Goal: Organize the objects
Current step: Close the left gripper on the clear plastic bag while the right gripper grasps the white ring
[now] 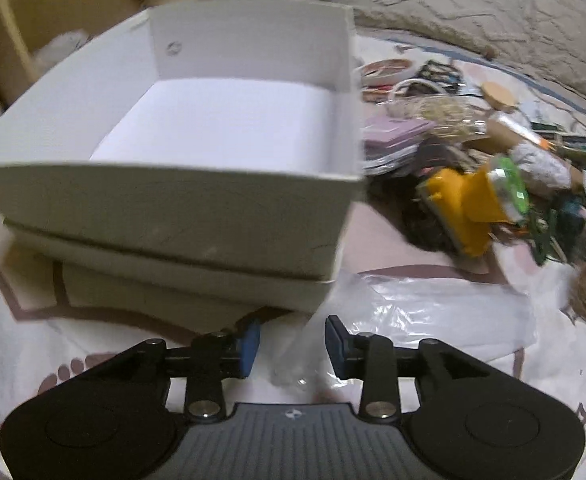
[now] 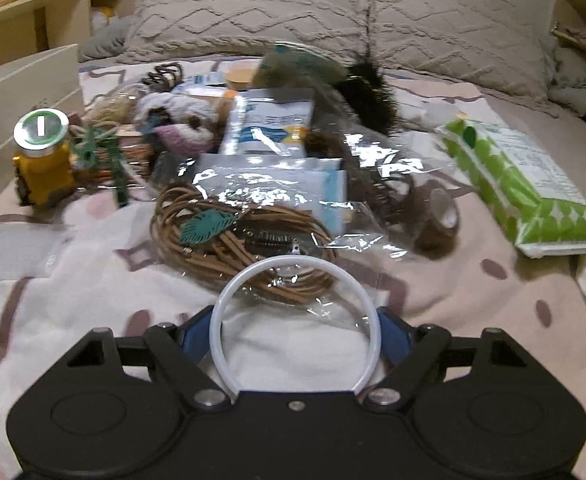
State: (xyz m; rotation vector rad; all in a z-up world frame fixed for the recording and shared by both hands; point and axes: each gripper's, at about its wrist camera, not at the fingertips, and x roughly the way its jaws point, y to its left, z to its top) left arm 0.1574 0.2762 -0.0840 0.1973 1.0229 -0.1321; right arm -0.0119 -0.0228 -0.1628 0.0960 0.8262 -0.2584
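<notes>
An open white cardboard box [image 1: 165,208] stands on its lid on the bed in the left wrist view, and its inside is bare. My left gripper [image 1: 293,344] hovers just in front of the box, open, with nothing between its blue pads. In the right wrist view my right gripper [image 2: 295,340] is shut on a thin white ring [image 2: 293,262], with one blue pad against each side of it. Ahead of the ring lies a heap of loose items, with a coil of brown cord [image 2: 229,248] bearing a teal leaf tag nearest.
A yellow jar with a green lid [image 2: 43,160] stands at the heap's left, beside the white box [image 2: 25,92]. A green packet [image 2: 521,184] lies to the right. A clear plastic bag [image 1: 433,312] lies flat by the left gripper. Pillows [image 2: 293,8] and wooden shelves [image 1: 33,12] lie behind.
</notes>
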